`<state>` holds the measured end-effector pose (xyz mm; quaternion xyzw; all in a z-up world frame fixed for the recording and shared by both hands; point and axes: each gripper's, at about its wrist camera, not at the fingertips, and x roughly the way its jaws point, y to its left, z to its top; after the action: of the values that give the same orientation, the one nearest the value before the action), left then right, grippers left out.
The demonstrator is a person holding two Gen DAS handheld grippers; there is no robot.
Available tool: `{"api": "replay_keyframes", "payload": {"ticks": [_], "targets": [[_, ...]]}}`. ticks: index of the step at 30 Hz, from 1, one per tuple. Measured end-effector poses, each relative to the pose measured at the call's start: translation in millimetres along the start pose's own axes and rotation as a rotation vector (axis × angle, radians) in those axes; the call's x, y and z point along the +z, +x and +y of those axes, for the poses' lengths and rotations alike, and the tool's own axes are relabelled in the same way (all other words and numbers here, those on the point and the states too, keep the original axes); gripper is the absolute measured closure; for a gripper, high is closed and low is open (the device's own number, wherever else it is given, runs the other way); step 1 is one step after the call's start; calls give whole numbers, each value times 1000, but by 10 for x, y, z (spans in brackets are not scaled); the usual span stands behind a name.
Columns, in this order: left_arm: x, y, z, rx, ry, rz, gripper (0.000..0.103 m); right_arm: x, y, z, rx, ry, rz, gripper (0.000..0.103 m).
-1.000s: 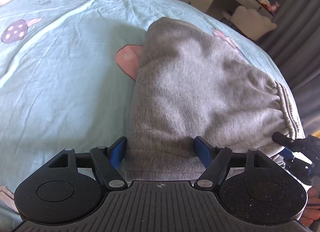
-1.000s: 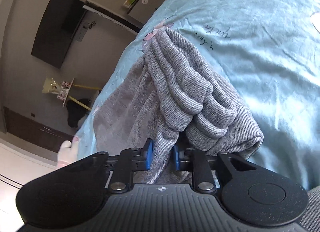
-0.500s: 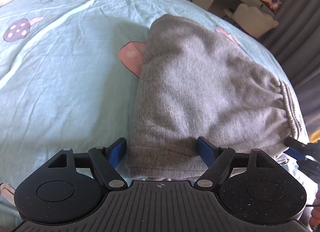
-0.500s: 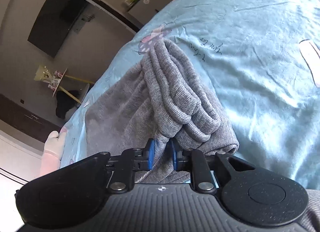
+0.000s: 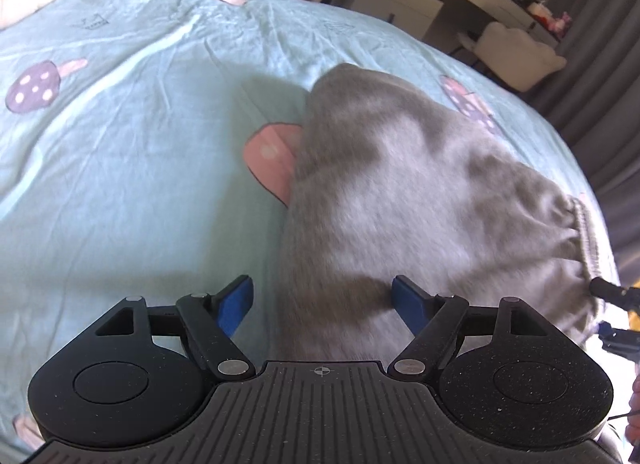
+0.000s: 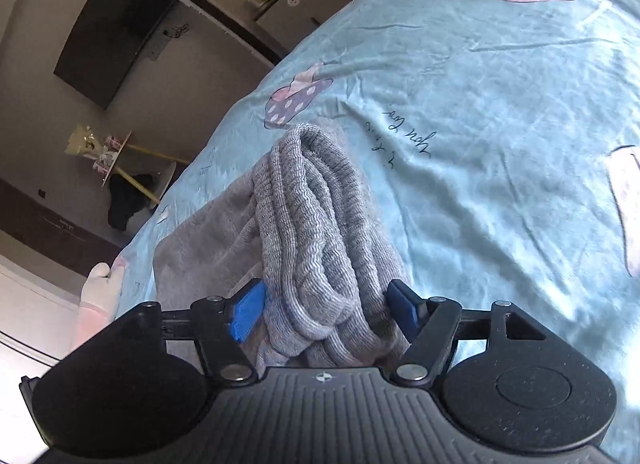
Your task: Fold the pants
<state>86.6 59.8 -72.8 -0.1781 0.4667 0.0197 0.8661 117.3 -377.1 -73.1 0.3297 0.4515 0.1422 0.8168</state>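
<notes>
The grey pants (image 5: 420,199) lie folded in a thick bundle on the blue bedsheet (image 5: 120,123), filling the centre and right of the left wrist view. The left gripper (image 5: 320,300) has its 2 fingers spread wide, straddling the bundle's near left edge without pinching it. The right gripper (image 6: 324,304) has just been opening its jaws; the stacked ribbed cuffs (image 6: 320,232) sit between the parted fingers, loose. The risk, as I judge it: drawing back could snag a cuff on a blue pad (knit catches easily) and drag layers askew, undoing the fold.
</notes>
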Motion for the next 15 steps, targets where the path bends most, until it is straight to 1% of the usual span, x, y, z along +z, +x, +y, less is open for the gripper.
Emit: {"api": "replay_keyframes", "payload": {"ticks": [3,5,7,10,14,15], "targets": [[58,67,-36,27,26,5,20,84,153,27,15,-9,29,34],[89,99,-75,39,49,11,19,119,216,55,2,-25,40,47],[116,123,-100,41,64,16,19,124,236,115,-13,-65,36,54],[146,149,-132,41,81,23,19,90,170,265,-31,-167,8,61],[177,176,-141,37,93,26,19,82,59,278,27,-186,-37,63],[176,181,-142,35,93,28,18,79,81,258,19,-196,-30,62]]}}
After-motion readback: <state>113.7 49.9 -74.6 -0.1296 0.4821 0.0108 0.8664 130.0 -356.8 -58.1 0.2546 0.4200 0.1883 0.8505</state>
